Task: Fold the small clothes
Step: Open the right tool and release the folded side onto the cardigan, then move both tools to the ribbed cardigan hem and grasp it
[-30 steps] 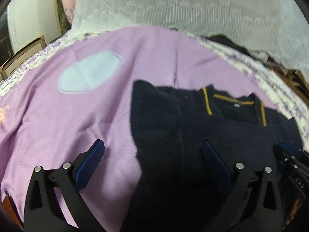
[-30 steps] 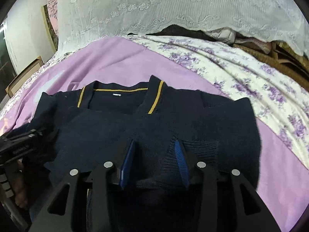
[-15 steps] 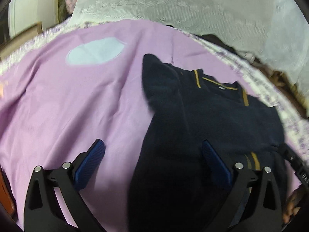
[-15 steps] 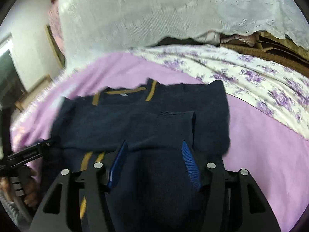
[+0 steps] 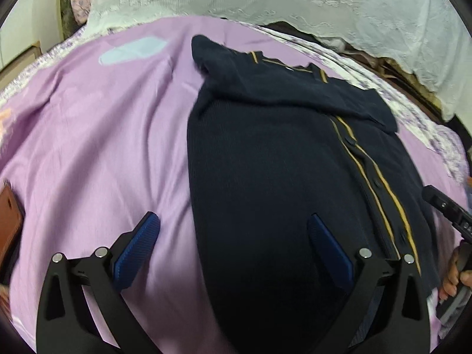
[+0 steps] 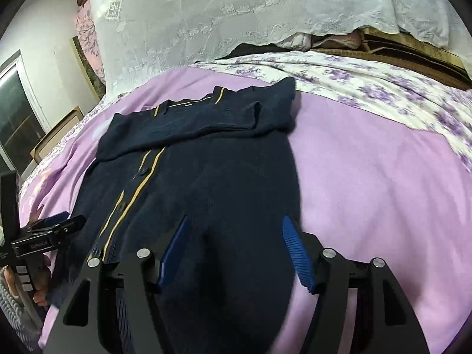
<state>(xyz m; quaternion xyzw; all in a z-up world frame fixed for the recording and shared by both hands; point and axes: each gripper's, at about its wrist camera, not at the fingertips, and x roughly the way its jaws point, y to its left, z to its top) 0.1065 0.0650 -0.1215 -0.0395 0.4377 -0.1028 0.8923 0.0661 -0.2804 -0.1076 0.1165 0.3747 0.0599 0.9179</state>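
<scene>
- One navy cardigan (image 5: pixel 265 159) with mustard-yellow stripes along its button placket and neckline lies face up on the purple bedsheet (image 5: pixel 103 147), roughly in the middle of the bed
- Both sleeves are folded in across the chest, forming a dark band just below the collar; the buttoned body below them lies flat, with the hem end nearest the cameras
- The left gripper (image 5: pixel 233 244) is spread wide and grasps nothing: its right blue pad sits over the cardigan's lower body, its left pad over bare sheet beside the garment's edge
- The right gripper (image 6: pixel 236 250) is also released, its jaws apart above the hem end of the cardigan with no cloth pinched between them; whether the pads touch the knit cannot be told
- A pale blue patch (image 5: pixel 132 51) shows on the sheet toward the far left, well apart from the cardigan
- A white floral-print cloth (image 6: pixel 383 88) covers the bed's far right side, beside the cardigan's shoulder
- A white lace cover (image 6: pixel 236 14) drapes over a pile along the far edge of the bed
- A brown object (image 5: pixel 8 215) lies at the bed's left edge, only partly in view
</scene>
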